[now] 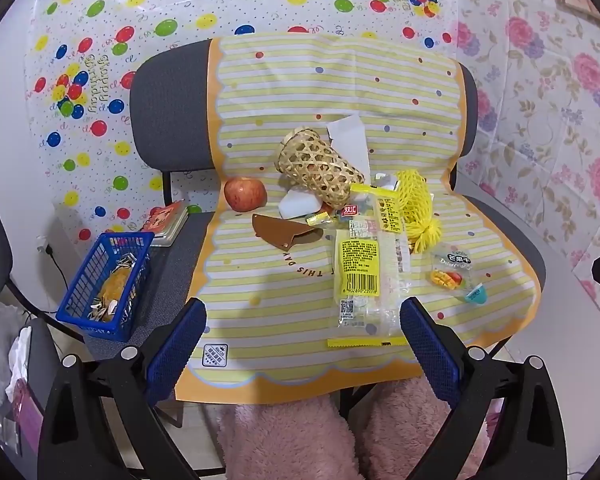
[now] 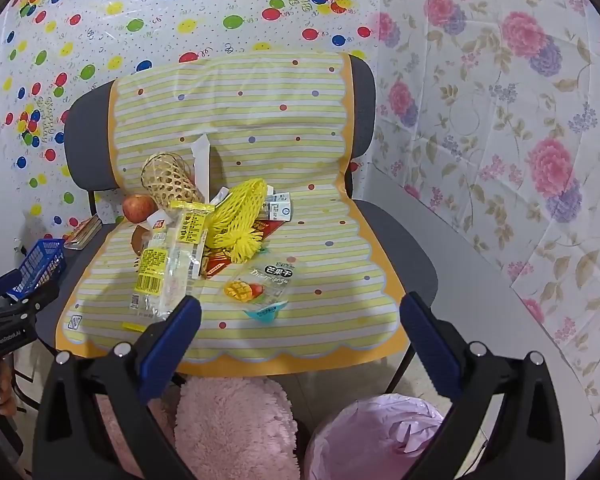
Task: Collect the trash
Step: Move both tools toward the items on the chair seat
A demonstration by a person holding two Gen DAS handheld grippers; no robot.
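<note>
Trash lies on a yellow striped mat (image 1: 284, 312) over a grey chair: a clear wrapper with a yellow label (image 1: 362, 276) (image 2: 162, 270), a dried mango packet (image 1: 456, 274) (image 2: 260, 284), a yellow foam fruit net (image 1: 418, 210) (image 2: 236, 220) and small wrappers (image 1: 324, 216). My left gripper (image 1: 302, 344) is open and empty, above the mat's front edge, just short of the clear wrapper. My right gripper (image 2: 300, 340) is open and empty, in front of the mango packet. A pink-lined trash bin (image 2: 380, 436) stands on the floor below the right gripper.
A woven bamboo basket (image 1: 320, 168) lies on its side beside a red apple (image 1: 245, 194), a brown leather pouch (image 1: 284, 230) and a milk carton (image 2: 278, 208). A blue crate (image 1: 108, 284) with scraps sits on a chair at the left. Pink fluffy slippers (image 2: 232, 428) are below.
</note>
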